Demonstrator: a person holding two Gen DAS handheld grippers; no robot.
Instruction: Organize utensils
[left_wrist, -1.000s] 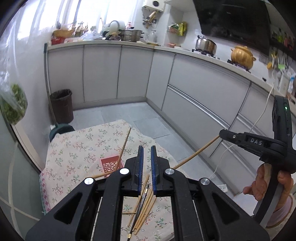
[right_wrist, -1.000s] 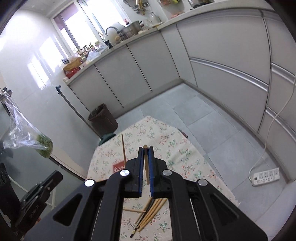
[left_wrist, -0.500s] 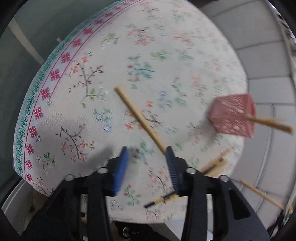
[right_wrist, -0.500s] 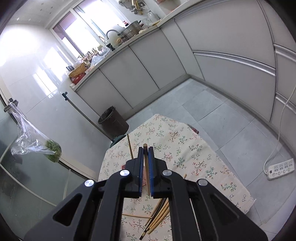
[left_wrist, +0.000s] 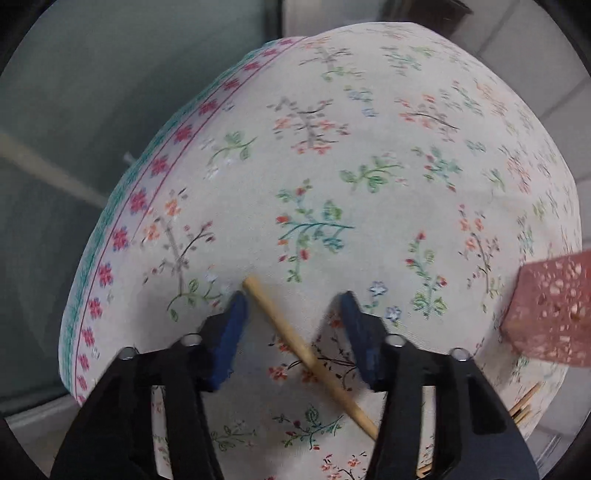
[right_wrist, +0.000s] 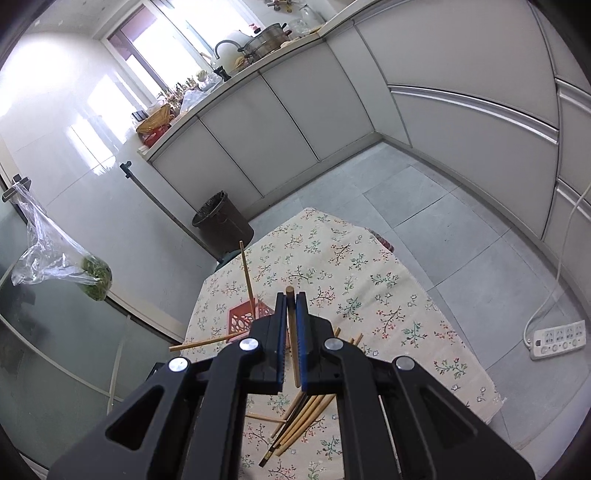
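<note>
**Gripping one chopstick, reaching for another**

Pointing steeply down at the flowered tablecloth (left_wrist: 369, 110), the left gripper (left_wrist: 291, 306) has its blue pads apart, having just been closing a little, with a pale wooden chopstick (left_wrist: 295, 343) lying slantwise between them; neither pad presses on it, though its blunt end sits just beside the left pad. A red perforated basket (left_wrist: 550, 314) stands at the right edge. The right gripper (right_wrist: 291, 314) is clamped on a second chopstick (right_wrist: 292, 332), its brown tip poking above the pads. Below, a loose bundle of chopsticks (right_wrist: 303, 417) lies on the cloth, and one stick (right_wrist: 246, 277) stands tilted in the basket.
</note>
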